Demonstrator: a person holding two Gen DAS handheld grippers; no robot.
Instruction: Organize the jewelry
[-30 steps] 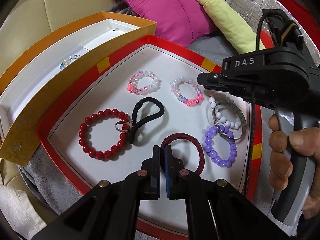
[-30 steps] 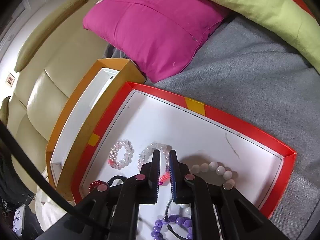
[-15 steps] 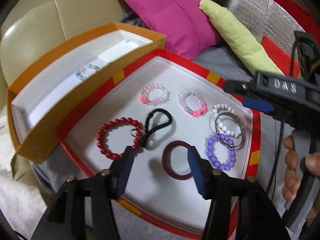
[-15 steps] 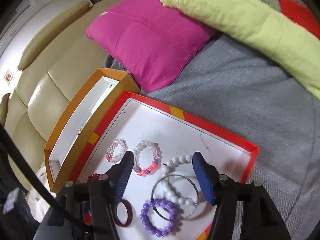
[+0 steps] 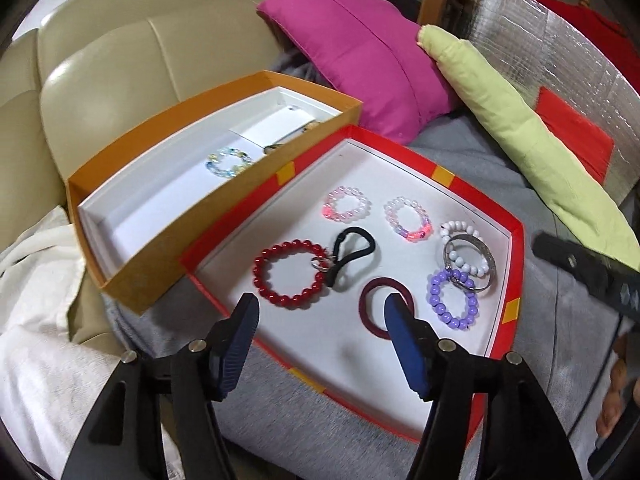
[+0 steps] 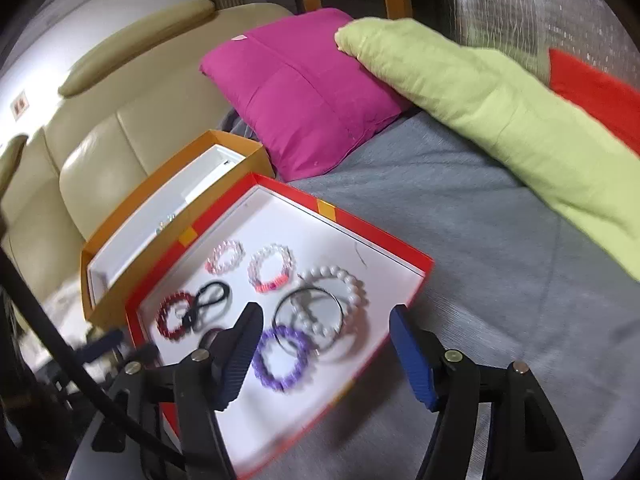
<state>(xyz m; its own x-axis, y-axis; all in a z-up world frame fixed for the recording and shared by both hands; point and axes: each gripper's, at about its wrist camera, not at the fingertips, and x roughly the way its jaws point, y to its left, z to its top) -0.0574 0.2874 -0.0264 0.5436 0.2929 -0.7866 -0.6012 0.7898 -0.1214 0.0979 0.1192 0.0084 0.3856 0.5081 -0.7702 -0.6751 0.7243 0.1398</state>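
Note:
A red tray (image 5: 516, 248) holds a red bead bracelet (image 5: 290, 276), a black hair tie (image 5: 352, 248), a maroon hair band (image 5: 372, 312), a purple bead bracelet (image 5: 454, 304), a silver bangle (image 5: 470, 264), a white bead bracelet (image 5: 460, 236) and two pink bracelets (image 5: 346, 208). Beside it, an orange box (image 5: 160, 280) contains a pale blue crystal bracelet (image 5: 228, 162). My left gripper (image 5: 320, 312) hovers over the tray's near edge, jaws opening, empty. My right gripper (image 6: 326, 320) hangs above the purple bracelet (image 6: 282, 356) and bangle (image 6: 308, 320), jaws opening, empty.
The tray and box rest on a grey blanket (image 6: 460, 220) over a beige sofa (image 5: 120, 60). A magenta cushion (image 5: 360, 60) and a green pillow (image 5: 520, 132) lie behind. White cloth (image 5: 36, 320) is at the left. A hand (image 5: 616, 400) holds the right gripper's handle.
Both grippers went from shut to open and pulled up and back from the tray. The right gripper slid toward the right edge of the left wrist view.

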